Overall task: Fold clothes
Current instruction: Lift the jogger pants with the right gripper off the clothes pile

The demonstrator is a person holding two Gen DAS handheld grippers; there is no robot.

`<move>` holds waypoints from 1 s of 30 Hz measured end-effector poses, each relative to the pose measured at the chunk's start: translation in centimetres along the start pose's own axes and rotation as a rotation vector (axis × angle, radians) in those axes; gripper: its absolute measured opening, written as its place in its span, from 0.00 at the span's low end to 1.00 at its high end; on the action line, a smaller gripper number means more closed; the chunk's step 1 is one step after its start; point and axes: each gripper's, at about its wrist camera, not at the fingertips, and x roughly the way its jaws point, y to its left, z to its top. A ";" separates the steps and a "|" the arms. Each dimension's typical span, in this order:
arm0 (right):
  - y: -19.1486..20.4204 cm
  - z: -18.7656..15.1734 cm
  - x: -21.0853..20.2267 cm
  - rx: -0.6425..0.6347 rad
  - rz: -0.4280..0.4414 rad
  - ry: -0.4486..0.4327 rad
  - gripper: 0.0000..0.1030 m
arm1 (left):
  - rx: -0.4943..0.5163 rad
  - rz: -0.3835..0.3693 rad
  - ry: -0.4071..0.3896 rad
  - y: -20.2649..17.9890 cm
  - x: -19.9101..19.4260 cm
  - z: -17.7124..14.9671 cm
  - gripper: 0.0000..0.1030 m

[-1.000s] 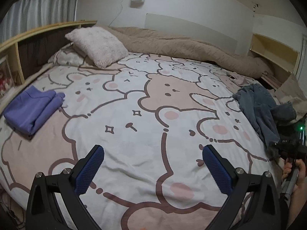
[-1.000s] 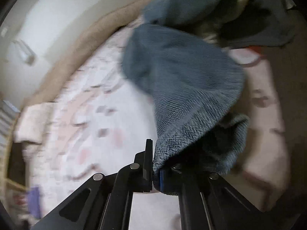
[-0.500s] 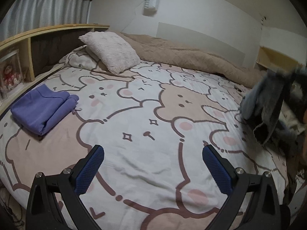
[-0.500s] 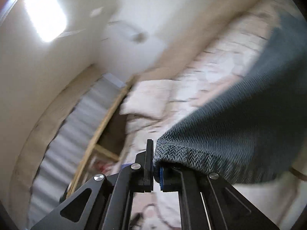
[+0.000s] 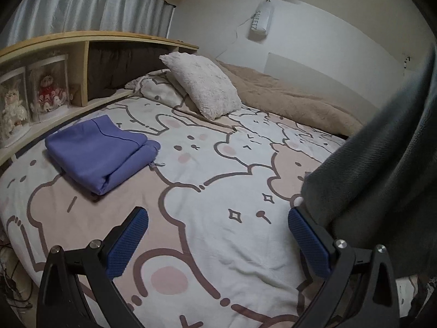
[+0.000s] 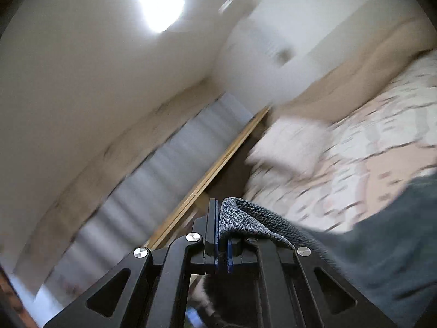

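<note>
My right gripper (image 6: 222,229) is shut on the edge of a grey-blue knitted garment (image 6: 382,246) and holds it up in the air, tilted towards the ceiling. The same garment (image 5: 382,177) hangs down at the right of the left wrist view, draping beside my right finger pad. My left gripper (image 5: 218,243) is open and empty, low over the bear-print bedspread (image 5: 218,177). A folded purple garment (image 5: 101,150) lies on the bed at the left.
A fluffy white pillow (image 5: 202,84) and a tan blanket (image 5: 295,104) lie at the far side of the bed. A wooden headboard shelf (image 5: 82,63) with dolls stands at the left. Grey curtains (image 5: 82,8) hang behind it.
My right gripper has lifted the grey-blue garment off the bed's right side and swung it up and left, so it hangs close beside my left gripper. The left gripper has turned left.
</note>
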 end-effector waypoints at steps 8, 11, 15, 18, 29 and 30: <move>-9.3 2.0 -14.5 -0.046 -0.815 -0.350 0.05 | 0.077 -0.075 0.042 -3.9 0.8 -1.4 1.00; -11.8 2.4 -17.7 -0.114 -1.161 -0.384 0.05 | 0.120 -0.094 0.047 -5.5 0.9 -1.9 1.00; -15.5 3.2 -23.7 -0.117 -1.454 -0.451 0.05 | 0.159 -0.121 0.055 -7.4 1.0 -2.5 1.00; -18.8 2.7 -26.5 -0.083 -1.646 -0.485 0.05 | 0.166 -0.136 0.069 -8.0 1.2 -2.8 1.00; -25.3 -1.8 -23.5 0.000 -1.741 -0.142 0.57 | 0.169 -0.146 0.095 -7.9 1.7 -3.5 1.00; -24.2 -2.0 -23.1 -0.027 -1.748 -0.180 0.70 | 0.169 -0.147 0.094 -7.9 1.8 -3.5 1.00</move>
